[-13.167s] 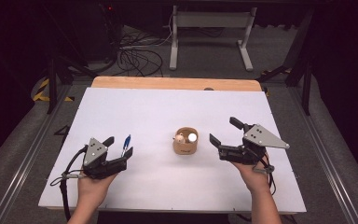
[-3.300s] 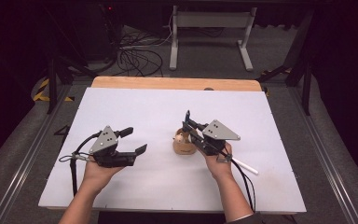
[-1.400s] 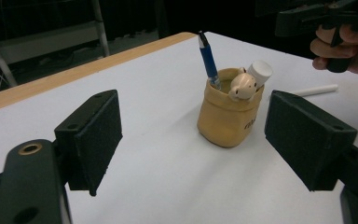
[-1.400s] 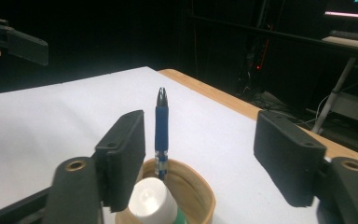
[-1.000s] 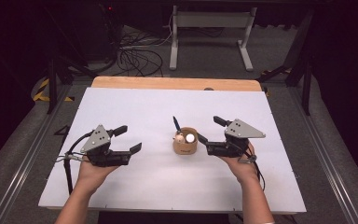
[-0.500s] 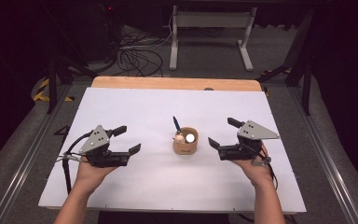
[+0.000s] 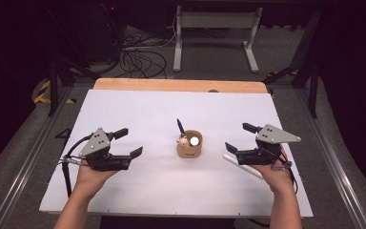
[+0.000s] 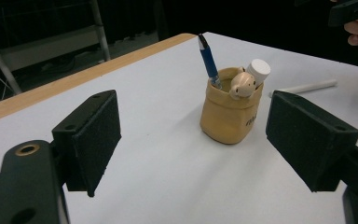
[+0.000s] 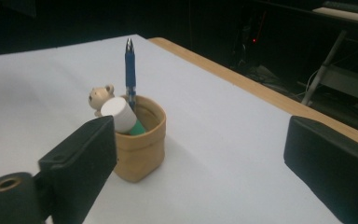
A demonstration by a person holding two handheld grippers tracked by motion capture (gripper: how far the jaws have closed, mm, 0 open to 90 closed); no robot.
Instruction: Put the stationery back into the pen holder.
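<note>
**Pen cup between two open grippers**

While both grippers rest low over the white board [image 7: 124, 109], the tan cup [image 7: 189, 147] stands upright near the board's centre, roughly midway betw. them and well apart from each.

L. gripper [image 7: 129, 142]: held in the left hand [image 7: 91, 175] at the board's left side; jaws wide apart, nothing betw. the pads. In the left gripper view its two black pads [image 8: 95, 135] frame the cup [image 8: 233, 112] from a distance.

R. gripper [image 7: 238, 138]: held in the right hand [image 7: 277, 172] at the board's right side; jaws apart, nothing betw. them, and they have just been closing a little from their widest. In the right gripper view the near pad [image 9: 81, 161] overlaps the cup [image 9: 142, 140] in the picture only; no contact.

Cup contents: a blue pen [image 7: 180, 127] standing tip-up and leaning toward the far-left rim; a green marker w. white cap [image 9: 121, 115] slanted inside; a small bear figure [image 8: 242, 84] on the rim.

A white stick [image 7: 242, 166] lies flat on the board just below the r. gripper, close to the right hand; whether it touches the hand can't be told.

Beyond the far edge: a wooden strip [image 7: 181, 86], cables [image 7: 140, 59] on the floor.
</note>
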